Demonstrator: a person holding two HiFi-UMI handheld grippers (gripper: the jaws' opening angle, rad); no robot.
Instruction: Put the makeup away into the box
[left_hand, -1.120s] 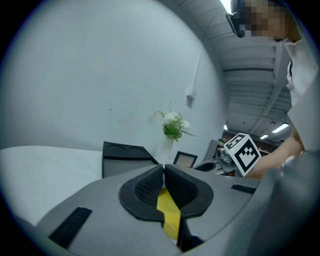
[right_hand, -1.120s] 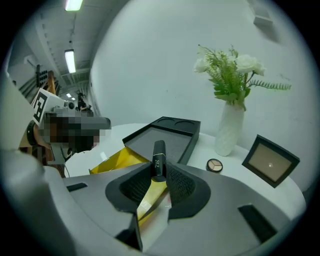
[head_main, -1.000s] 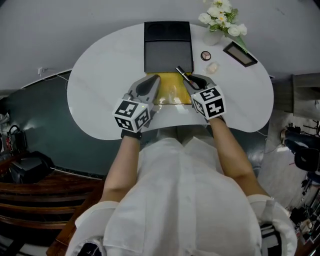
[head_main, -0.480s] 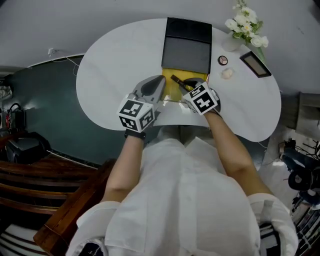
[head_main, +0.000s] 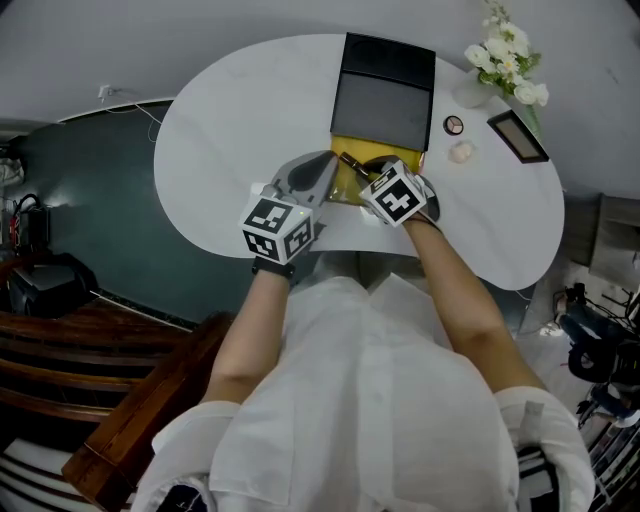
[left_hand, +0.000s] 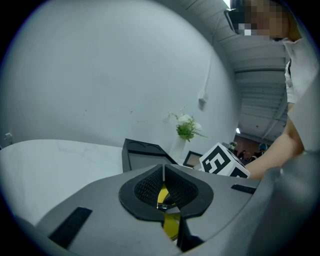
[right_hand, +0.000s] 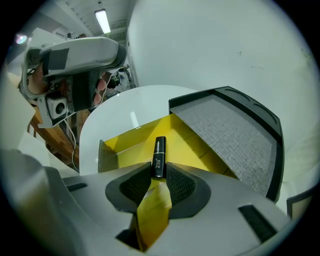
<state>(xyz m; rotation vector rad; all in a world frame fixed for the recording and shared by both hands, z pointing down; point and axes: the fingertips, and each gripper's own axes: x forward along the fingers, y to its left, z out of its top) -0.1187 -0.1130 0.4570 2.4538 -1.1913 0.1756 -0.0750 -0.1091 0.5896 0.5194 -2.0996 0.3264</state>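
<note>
The box (head_main: 352, 186) stands open on the white table (head_main: 230, 120), showing its yellow inside (right_hand: 127, 145) and its black lid (head_main: 385, 100) laid back with a grey lining (right_hand: 225, 130). My right gripper (head_main: 373, 173) tilts steeply down over the yellow inside and is shut on a black makeup tube (right_hand: 159, 152). The tube (head_main: 352, 162) sticks out past the fingertips above the box floor. My left gripper (head_main: 322, 168) hovers at the box's left front corner, shut (left_hand: 163, 171), with nothing between its pads.
A vase of white flowers (head_main: 505, 55), a small dark frame (head_main: 517, 135), a round compact (head_main: 454, 125) and a pale small item (head_main: 460, 152) sit right of the box. The table's near edge runs just under both grippers.
My right gripper has come down and left with the tube, tipping steeply over the yellow inside of the box. The left gripper has shifted slightly towards the box.
</note>
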